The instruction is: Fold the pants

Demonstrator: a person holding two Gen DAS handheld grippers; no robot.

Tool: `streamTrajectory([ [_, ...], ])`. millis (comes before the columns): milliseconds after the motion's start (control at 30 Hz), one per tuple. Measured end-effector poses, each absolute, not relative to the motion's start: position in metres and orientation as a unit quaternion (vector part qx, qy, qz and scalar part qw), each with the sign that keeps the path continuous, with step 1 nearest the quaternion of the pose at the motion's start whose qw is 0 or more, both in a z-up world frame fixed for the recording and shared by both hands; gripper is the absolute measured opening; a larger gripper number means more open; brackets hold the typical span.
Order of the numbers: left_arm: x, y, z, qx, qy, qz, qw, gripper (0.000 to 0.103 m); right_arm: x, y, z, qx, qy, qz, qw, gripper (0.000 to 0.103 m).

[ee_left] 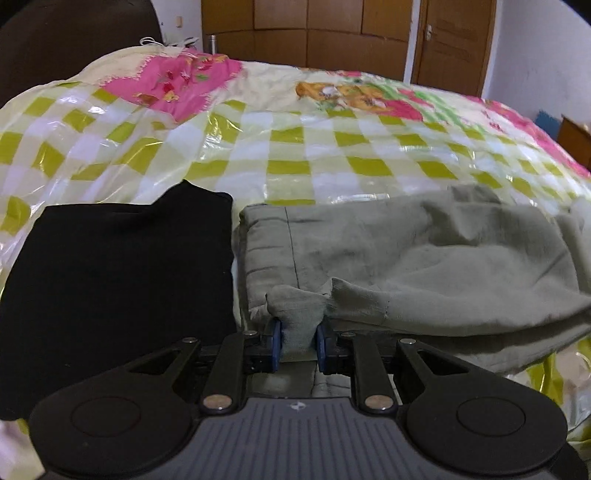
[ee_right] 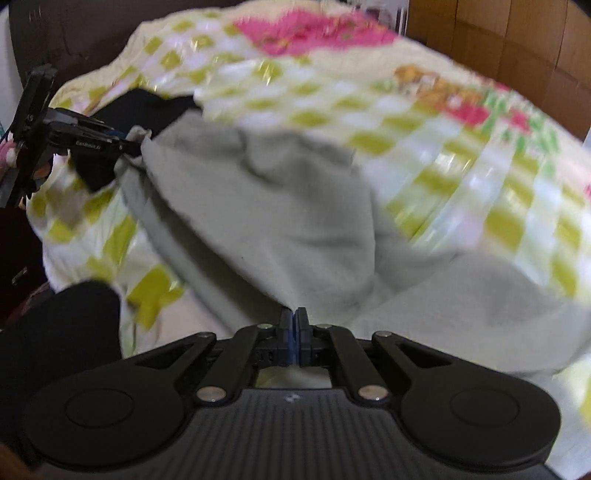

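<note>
A: Scene is a bedroom. Bed (ee_left: 295, 147) under a glossy checked cover, green and white squares with pink cartoon prints. Brown wooden wardrobe (ee_left: 314, 33) and door (ee_left: 454, 40) behind it.

B: Pants location?

A: Grey-green pants (ee_left: 424, 243) lie on the near part of the bed, bunched and partly doubled over. One hemmed end points left, just beside a black folded garment (ee_left: 118, 266). Narrow strip of cover between the two; can't confirm contact.

B: Left gripper?

A: Left gripper (ee_left: 298, 338) is clamped on a wad of the pants fabric. Blue pads (ee_left: 275, 343) press it from both sides, and cloth fills the gap between them. The pinched bit sits at the near edge, by the hemmed end.

B: Right?

A: Right gripper (ee_right: 294, 321) has its jaws fully together, pinching a thin edge of the same pants (ee_right: 266, 206). From that pinch the fabric fans away in folds. The right wrist view is motion-blurred, so the fabric's detail is soft.

B: Both visible in one view?

A: Yes. The right wrist view catches the left gripper (ee_right: 136, 146) at far left, gripping the far corner of the pants, with the cloth spanning between the two. Black garment (ee_right: 147, 107) shows behind it. Another dark shape sits at lower left, unidentifiable.
</note>
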State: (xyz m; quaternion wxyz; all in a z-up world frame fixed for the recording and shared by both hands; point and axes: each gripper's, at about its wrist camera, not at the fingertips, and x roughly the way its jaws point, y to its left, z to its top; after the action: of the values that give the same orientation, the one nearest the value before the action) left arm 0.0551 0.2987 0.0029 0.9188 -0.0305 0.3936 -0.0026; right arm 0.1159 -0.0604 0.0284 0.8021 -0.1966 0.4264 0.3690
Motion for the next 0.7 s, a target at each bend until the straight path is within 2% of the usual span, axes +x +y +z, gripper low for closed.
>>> streamTrajectory([
  [100,0.052,0.302,0.012,-0.031,0.378,-0.017,0.925,0.033,0.115,-0.059,0.034,-0.195,0.425,0.365,0.805,0.001],
  [233,0.042,0.298,0.0,0.011,0.392,-0.015,0.92,0.043,0.107,-0.058,0.044,-0.236,0.399,0.366,0.807,0.001],
  [300,0.033,0.299,-0.012,0.02,0.407,-0.004,0.913,0.048,0.098,-0.053,0.033,-0.251,0.403,0.369,0.799,0.003],
  [433,0.009,0.297,-0.011,0.022,0.402,0.008,0.915,0.048,0.08,-0.039,0.01,-0.289,0.416,0.373,0.777,0.01],
  [567,-0.004,0.286,-0.004,0.114,0.38,0.073,0.915,0.051,0.067,-0.036,0.01,-0.297,0.412,0.387,0.77,0.009],
  [700,-0.014,0.274,0.008,0.155,0.347,0.052,0.923,0.056,0.059,-0.024,0.024,-0.306,0.384,0.397,0.775,0.01],
])
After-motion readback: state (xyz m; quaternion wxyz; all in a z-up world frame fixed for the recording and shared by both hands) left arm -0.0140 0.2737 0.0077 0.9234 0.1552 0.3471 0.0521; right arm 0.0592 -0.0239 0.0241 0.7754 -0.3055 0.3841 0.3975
